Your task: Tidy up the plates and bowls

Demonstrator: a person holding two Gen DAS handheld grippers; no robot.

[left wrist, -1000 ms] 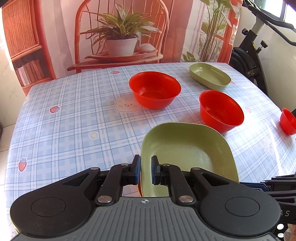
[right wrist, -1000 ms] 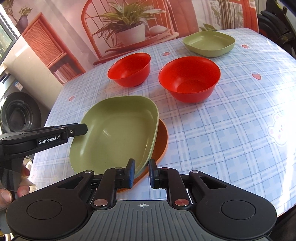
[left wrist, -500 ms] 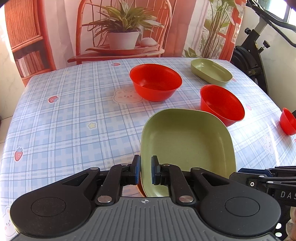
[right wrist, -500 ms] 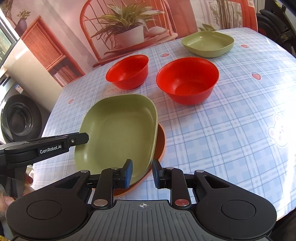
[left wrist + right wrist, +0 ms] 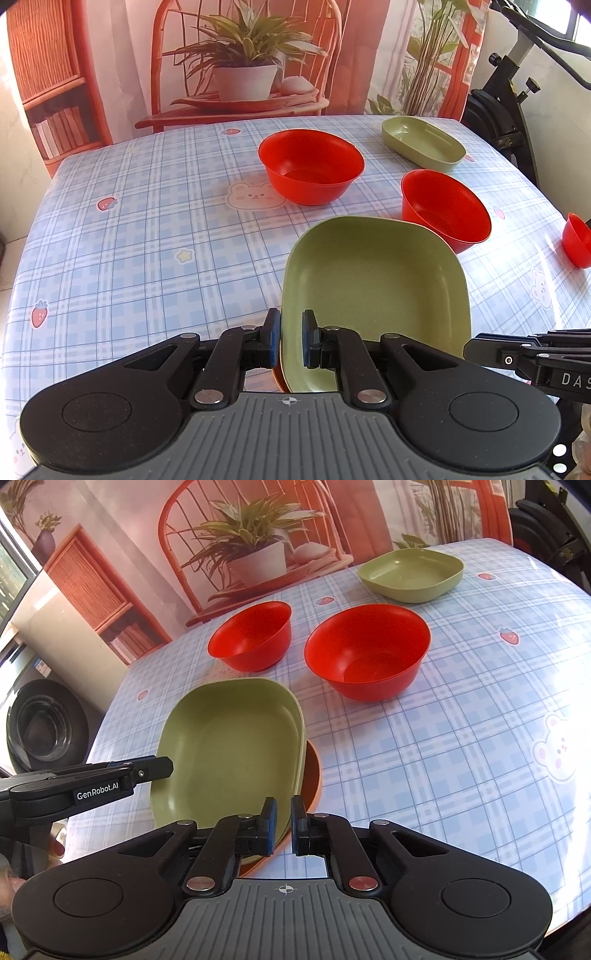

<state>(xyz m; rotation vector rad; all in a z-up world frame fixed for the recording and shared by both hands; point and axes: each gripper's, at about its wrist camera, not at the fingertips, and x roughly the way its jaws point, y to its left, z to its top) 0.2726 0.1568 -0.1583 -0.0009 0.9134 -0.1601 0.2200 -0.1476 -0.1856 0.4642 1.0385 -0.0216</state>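
The left gripper (image 5: 291,341) still clamps the near rim of the green plate (image 5: 373,291), which sits farther up the table (image 5: 147,236) than before; the right gripper (image 5: 283,821) has now pinched both plates' rims: green and orange plate (image 5: 314,779).

Green square plate (image 5: 373,280) lies atop orange plate (image 5: 314,775).

Matt plastic green plate (image 5: 376,280), glossy red bowls (image 5: 312,170), shiny smooth checked tablecloth (image 5: 129,236).

Both wrist views close, angled down over table (image 5: 147,229); shared: green plate (image 5: 376,280), red bowls.
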